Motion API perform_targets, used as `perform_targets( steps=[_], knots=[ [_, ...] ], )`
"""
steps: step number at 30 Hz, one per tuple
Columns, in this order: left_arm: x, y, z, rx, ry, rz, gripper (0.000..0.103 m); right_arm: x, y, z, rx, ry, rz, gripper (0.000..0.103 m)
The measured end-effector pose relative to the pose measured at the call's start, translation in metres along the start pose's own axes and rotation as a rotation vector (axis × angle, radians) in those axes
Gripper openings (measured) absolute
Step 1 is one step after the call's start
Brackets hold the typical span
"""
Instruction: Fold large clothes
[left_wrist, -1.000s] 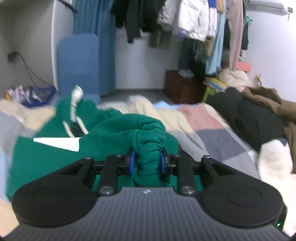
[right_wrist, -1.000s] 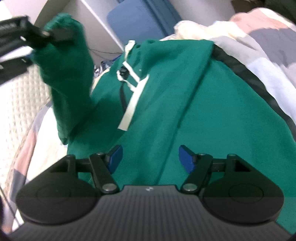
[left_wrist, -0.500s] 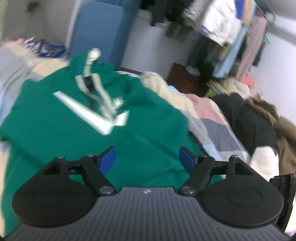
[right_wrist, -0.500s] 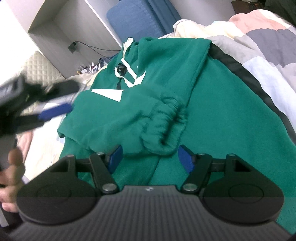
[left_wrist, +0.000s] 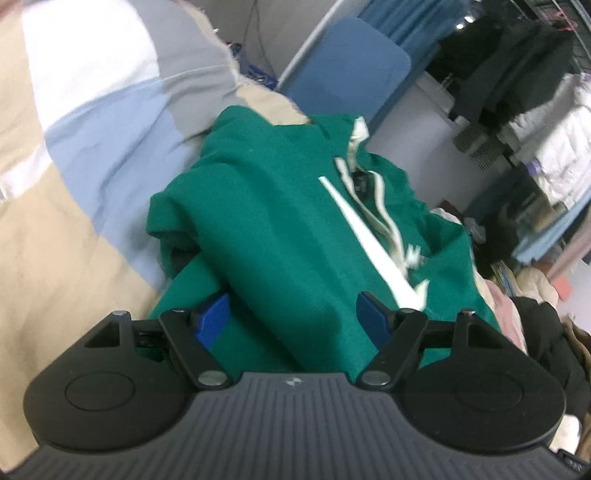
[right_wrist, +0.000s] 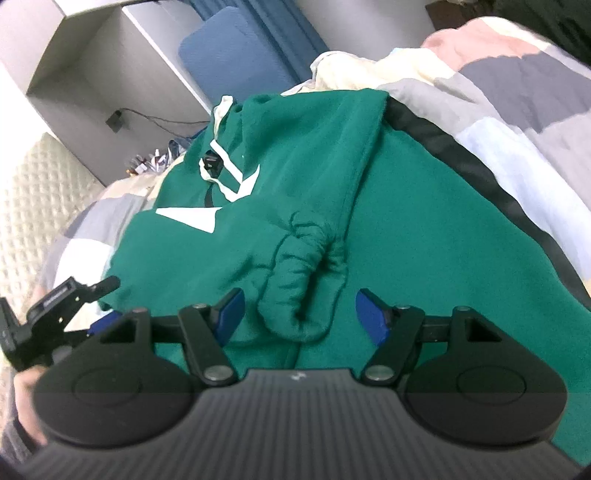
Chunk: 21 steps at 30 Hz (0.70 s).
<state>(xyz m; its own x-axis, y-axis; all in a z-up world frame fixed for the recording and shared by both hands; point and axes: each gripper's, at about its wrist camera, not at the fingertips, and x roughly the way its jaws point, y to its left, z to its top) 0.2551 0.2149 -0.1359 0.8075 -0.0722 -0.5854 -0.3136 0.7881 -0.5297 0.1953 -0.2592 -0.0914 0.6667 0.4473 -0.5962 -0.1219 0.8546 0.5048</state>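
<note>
Left wrist: green sweatshirt (left_wrist: 280, 229) edge meets bare quilt (left_wrist: 74, 221).

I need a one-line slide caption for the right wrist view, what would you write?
Open right gripper hovers above the cuff of a sleeve folded across a green hoodie on a patchwork quilt.

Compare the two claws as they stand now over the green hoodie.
The left claw stands at the side edge of the green hoodie, over a folded layer; the right claw stands over the body, with the bunched sleeve cuff lying loose between its blue pads. In the right wrist view the left claw shows at the far left; the left wrist view shows no right claw. Both are open, gripping nothing.
</note>
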Motion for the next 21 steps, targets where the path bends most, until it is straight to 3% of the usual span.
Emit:
perform_targets(
  steps=[2,3,5,7,9,13,17,21],
  knots=[
    [0.010,0.006,0.003,-0.033,-0.018,-0.011,0.078,0.007,0.002,0.002,-0.017,-0.009,-0.015,0.070],
    [0.015,0.008,0.005,-0.049,-0.028,-0.015,0.072,0.011,0.002,0.003,-0.017,-0.014,-0.018,0.071],
    [0.026,0.011,0.012,-0.073,-0.041,0.003,0.057,0.018,0.003,0.005,-0.025,-0.018,-0.018,0.070],
    [0.031,0.015,0.020,-0.115,-0.047,-0.005,0.027,0.026,0.004,0.007,-0.042,-0.019,-0.026,0.069],
    [0.030,0.017,0.027,-0.117,-0.062,-0.004,0.012,0.031,0.006,0.008,-0.069,-0.020,-0.027,0.066],
    [0.014,0.019,0.040,-0.126,-0.116,0.009,0.009,0.031,0.022,0.009,-0.191,-0.045,-0.005,0.050],
    [0.007,0.026,0.050,-0.096,-0.134,0.093,0.009,0.032,0.033,0.009,-0.211,-0.033,0.087,0.047],
    [0.019,0.035,0.045,-0.075,-0.082,0.144,0.009,0.047,0.038,0.002,-0.253,0.030,0.036,0.047]
  ],
)
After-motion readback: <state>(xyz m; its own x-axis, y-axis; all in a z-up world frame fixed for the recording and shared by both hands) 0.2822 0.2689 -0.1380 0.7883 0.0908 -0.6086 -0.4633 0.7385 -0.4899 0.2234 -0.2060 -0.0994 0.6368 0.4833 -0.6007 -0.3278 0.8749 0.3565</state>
